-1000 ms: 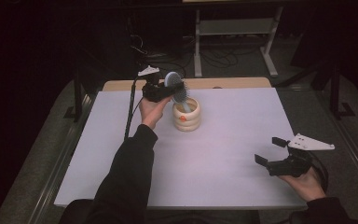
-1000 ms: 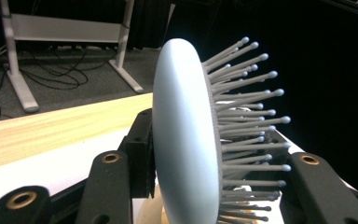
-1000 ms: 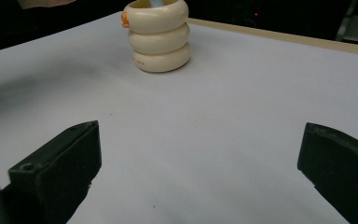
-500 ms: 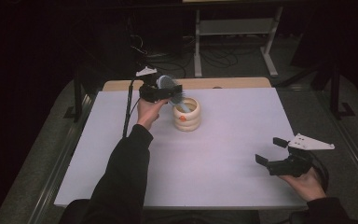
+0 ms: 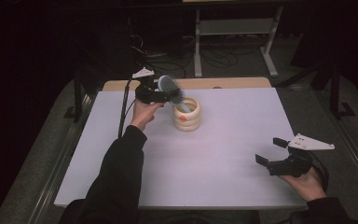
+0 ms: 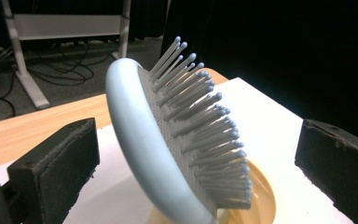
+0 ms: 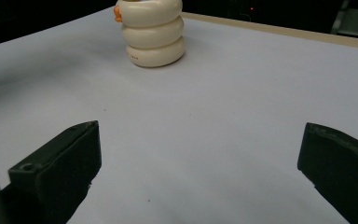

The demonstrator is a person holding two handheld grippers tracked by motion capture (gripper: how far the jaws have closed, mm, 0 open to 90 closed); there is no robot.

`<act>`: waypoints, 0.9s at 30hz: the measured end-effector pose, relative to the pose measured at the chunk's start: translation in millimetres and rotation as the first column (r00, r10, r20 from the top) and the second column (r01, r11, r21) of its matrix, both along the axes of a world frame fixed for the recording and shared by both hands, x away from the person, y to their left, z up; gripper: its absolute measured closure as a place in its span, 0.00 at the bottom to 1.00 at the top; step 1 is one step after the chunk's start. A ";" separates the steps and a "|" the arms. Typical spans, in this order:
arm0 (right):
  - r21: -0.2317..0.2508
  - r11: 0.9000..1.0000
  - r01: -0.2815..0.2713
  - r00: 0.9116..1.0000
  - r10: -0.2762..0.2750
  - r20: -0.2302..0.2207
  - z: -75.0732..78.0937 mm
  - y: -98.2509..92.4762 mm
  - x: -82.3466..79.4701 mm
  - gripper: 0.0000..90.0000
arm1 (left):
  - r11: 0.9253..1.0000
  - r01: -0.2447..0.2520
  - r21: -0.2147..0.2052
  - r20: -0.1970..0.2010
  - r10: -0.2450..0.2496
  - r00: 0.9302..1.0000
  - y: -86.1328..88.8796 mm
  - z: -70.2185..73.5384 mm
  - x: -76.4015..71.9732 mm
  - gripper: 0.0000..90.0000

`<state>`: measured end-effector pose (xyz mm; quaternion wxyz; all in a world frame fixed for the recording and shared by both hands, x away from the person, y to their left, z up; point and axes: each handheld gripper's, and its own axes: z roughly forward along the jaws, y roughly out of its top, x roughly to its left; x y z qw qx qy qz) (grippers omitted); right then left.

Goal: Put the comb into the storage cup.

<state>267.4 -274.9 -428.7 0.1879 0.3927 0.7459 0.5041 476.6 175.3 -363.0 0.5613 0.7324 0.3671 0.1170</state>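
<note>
Pale blue plastic hairbrush standing handle-down in the cream ribbed holder, head leaning out toward ten o'clock over the rim. Holder sitting on the white table near twelve o'clock, orange spot on its near side. Left gripper just beside the brush head at nine o'clock of the holder, jaws just opened wide, brush head between the pads and touching neither. Right gripper down at four o'clock, well apart from the holder, jaws spread wide over bare table, holding nothing.
</note>
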 end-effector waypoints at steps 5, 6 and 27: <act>-0.001 1.000 0.001 1.000 -0.001 0.000 0.1 -0.1 -0.2 0.00 | 1.000 0.010 0.014 0.021 -0.010 1.000 6.5 2.4 -3.0 0.00; -0.002 1.000 0.002 1.000 -0.002 0.000 0.0 -0.2 -0.2 0.00 | 1.000 0.011 0.013 0.022 -0.012 1.000 7.8 2.7 -4.0 0.00; -0.018 1.000 -0.003 1.000 0.003 -0.011 -1.6 1.0 0.5 0.00 | 0.997 0.066 0.050 0.049 -0.069 0.996 29.2 -4.4 -24.7 0.00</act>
